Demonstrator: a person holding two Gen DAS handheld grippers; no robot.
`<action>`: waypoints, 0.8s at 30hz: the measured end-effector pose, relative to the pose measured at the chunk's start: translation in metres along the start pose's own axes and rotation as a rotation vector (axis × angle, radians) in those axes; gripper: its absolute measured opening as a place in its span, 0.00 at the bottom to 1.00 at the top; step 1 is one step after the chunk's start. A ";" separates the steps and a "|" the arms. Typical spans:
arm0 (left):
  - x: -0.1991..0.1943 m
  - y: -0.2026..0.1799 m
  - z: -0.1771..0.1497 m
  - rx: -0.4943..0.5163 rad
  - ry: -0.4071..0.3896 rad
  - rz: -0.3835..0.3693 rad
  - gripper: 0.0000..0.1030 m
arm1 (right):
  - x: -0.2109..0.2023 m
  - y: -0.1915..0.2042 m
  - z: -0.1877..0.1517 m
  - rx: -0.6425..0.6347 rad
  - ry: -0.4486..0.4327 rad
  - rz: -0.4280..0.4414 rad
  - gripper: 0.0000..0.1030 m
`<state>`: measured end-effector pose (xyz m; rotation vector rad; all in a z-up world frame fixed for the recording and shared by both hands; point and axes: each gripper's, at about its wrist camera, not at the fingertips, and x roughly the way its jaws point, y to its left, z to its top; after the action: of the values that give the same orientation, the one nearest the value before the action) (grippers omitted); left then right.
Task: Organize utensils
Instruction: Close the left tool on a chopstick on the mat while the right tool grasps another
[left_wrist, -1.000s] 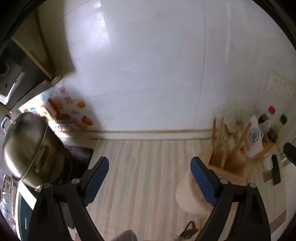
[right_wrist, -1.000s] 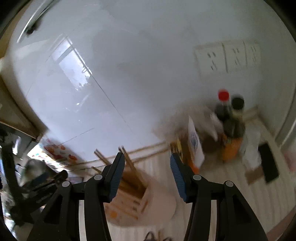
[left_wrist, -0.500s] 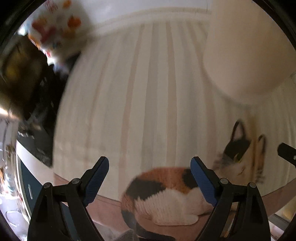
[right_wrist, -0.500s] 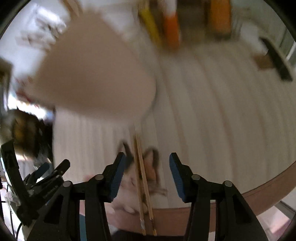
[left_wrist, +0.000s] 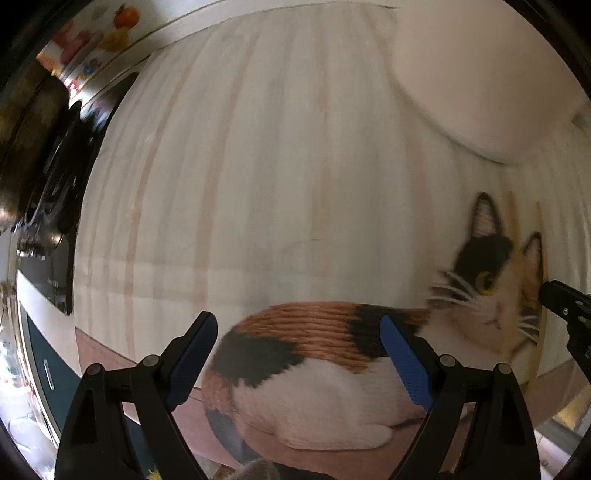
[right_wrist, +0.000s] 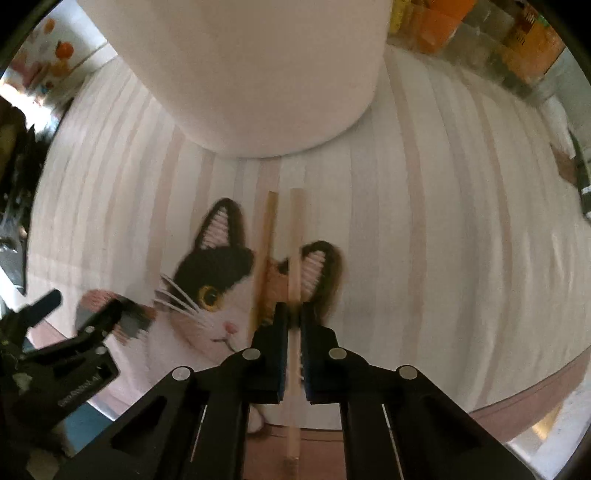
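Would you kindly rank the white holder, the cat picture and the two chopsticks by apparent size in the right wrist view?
1. White holder, though nearness inflates it.
2. Cat picture.
3. The gripped chopstick and the loose chopstick look alike; unranked.

Left tool (left_wrist: 297, 360): black angular plastic arms, blue ribbed pads on the inner faces of its fingers (left_wrist: 402, 363), round silver screws near the joints. Right tool (right_wrist: 291, 345): same black build, blue pads, silver screws, thin pale lines along the arms.
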<state>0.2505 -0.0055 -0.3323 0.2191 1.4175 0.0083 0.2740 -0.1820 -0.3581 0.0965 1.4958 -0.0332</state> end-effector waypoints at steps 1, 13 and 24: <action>-0.004 -0.007 0.000 0.013 -0.008 -0.006 0.88 | -0.001 -0.006 -0.002 0.003 0.004 -0.021 0.06; -0.013 -0.122 -0.008 0.229 0.055 -0.200 0.61 | -0.015 -0.125 -0.032 0.226 0.047 -0.038 0.06; -0.016 -0.083 -0.003 0.176 0.023 -0.129 0.05 | -0.020 -0.135 -0.050 0.264 0.024 -0.032 0.07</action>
<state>0.2345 -0.0882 -0.3300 0.2731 1.4538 -0.2212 0.2118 -0.3133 -0.3477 0.2863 1.5108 -0.2570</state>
